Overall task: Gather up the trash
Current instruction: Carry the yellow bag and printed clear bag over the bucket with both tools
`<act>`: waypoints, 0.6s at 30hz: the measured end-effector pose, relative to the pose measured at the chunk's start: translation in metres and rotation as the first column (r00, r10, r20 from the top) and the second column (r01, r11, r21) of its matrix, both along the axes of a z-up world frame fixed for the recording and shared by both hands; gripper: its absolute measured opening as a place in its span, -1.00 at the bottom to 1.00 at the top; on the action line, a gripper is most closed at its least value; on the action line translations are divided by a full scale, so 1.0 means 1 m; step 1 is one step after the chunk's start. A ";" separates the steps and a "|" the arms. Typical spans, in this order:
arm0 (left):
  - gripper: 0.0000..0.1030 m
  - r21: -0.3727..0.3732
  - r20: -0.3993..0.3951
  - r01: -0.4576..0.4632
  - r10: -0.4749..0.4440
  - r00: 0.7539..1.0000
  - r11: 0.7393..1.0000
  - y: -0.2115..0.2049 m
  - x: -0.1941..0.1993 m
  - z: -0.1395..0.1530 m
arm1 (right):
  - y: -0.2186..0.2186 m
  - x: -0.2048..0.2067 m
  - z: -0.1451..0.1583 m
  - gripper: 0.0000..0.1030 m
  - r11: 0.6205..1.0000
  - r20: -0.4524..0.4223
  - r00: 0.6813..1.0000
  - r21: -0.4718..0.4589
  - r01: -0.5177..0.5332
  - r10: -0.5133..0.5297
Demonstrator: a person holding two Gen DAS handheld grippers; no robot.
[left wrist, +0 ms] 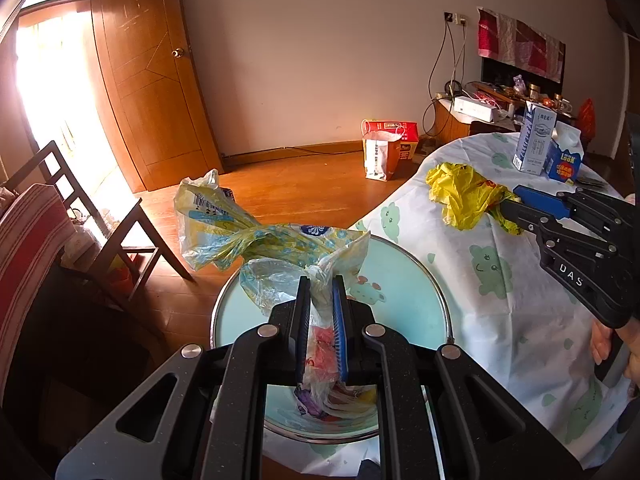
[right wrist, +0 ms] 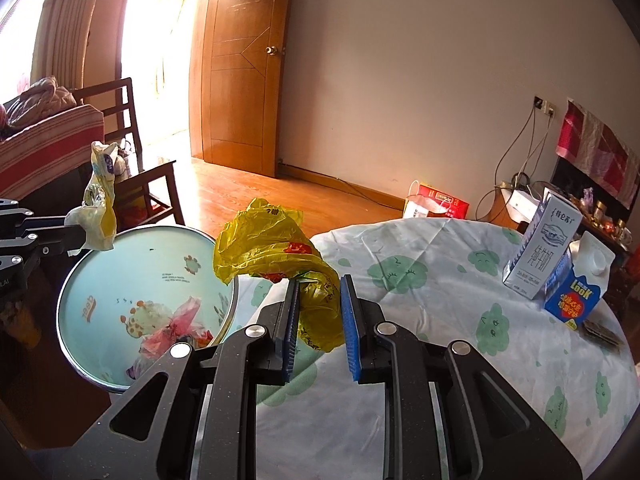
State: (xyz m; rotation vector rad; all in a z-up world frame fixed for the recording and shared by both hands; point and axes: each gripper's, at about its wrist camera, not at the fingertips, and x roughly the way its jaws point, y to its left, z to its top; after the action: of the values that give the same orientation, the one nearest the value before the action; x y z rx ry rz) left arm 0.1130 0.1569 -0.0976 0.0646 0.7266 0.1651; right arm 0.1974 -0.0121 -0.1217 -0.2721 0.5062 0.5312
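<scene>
My left gripper (left wrist: 321, 280) is shut on a clear plastic wrapper with blue and yellow print (left wrist: 256, 236), holding it above the round pale-blue bin (left wrist: 408, 276); it also shows at the left of the right wrist view (right wrist: 98, 208). Red and clear plastic trash (right wrist: 172, 328) lies in the bin (right wrist: 100, 272). My right gripper (right wrist: 319, 280) has its jaws partly closed around a crumpled yellow plastic bag (right wrist: 272, 248) over the table edge; the bag's tail hangs between the pads. The bag also shows in the left wrist view (left wrist: 460, 192).
The table has a white cloth with green figures (right wrist: 420, 320). A white milk carton (right wrist: 540, 248), a blue carton (right wrist: 576, 284) and a dark flat object (right wrist: 602, 332) stand at its far right. A wooden chair (left wrist: 112, 216) and paper bags (left wrist: 384, 152) are on the floor.
</scene>
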 end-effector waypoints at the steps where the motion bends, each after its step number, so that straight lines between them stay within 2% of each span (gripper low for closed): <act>1: -0.79 0.000 0.000 -0.001 0.001 1.000 1.000 0.001 0.000 0.001 | 0.001 0.000 0.000 -0.60 1.000 0.001 1.000 -0.001 -0.002 0.002; 18: -0.79 0.016 -0.003 -0.035 0.035 0.999 0.999 0.013 -0.003 -0.001 | 0.019 -0.001 0.000 -0.60 0.999 0.016 0.999 -0.021 -0.043 0.043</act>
State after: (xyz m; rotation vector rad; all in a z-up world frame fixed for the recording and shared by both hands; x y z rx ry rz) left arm 0.1100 0.1701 -0.0989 0.0679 0.7300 0.2041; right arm 0.1961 0.0067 -0.1218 -0.3079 0.4909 0.5655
